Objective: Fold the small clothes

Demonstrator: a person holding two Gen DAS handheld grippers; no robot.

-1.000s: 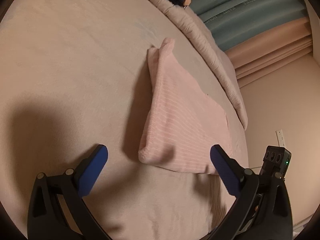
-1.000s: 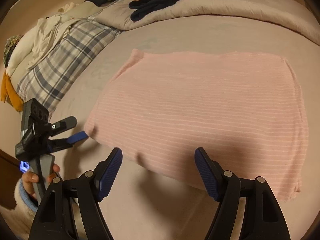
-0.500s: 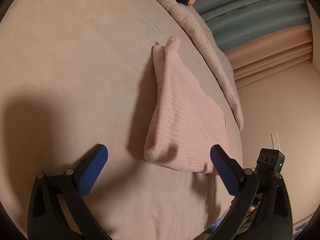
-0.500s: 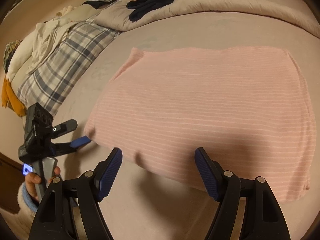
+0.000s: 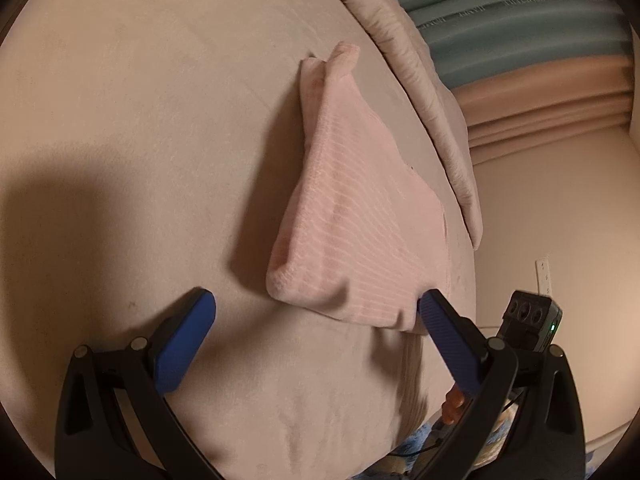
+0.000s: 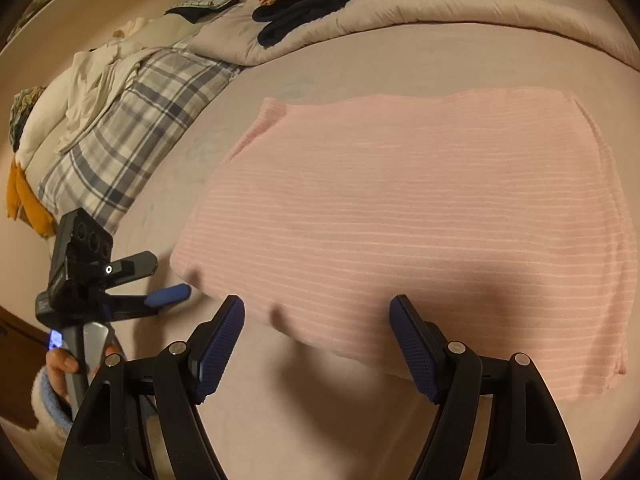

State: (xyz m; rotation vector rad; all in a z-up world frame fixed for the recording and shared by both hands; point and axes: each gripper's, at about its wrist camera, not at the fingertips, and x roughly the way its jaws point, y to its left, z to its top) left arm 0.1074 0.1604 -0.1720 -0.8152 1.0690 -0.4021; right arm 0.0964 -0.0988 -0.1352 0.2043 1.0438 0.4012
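A pink ribbed garment (image 6: pixel 408 216) lies folded flat on the beige bed sheet (image 6: pixel 360 64). In the left wrist view it (image 5: pixel 356 232) runs away from me, its near corner just ahead of my fingers. My left gripper (image 5: pixel 316 304) is open and empty, its blue pads either side of that near corner. It also shows in the right wrist view (image 6: pixel 160 296) at the garment's left corner. My right gripper (image 6: pixel 316 312) is open and empty, hovering over the garment's near edge.
A plaid pillow (image 6: pixel 132 128) and white clothes (image 6: pixel 92 80) lie at the left. Dark and peach clothes (image 6: pixel 308 4) sit on the rolled duvet (image 6: pixel 440 12) at the back. The bed edge and a wall (image 5: pixel 560 200) are at the right of the left wrist view.
Both grippers have crept closer to the garment. The left one has moved in on its near corner. The jaws have stayed open.
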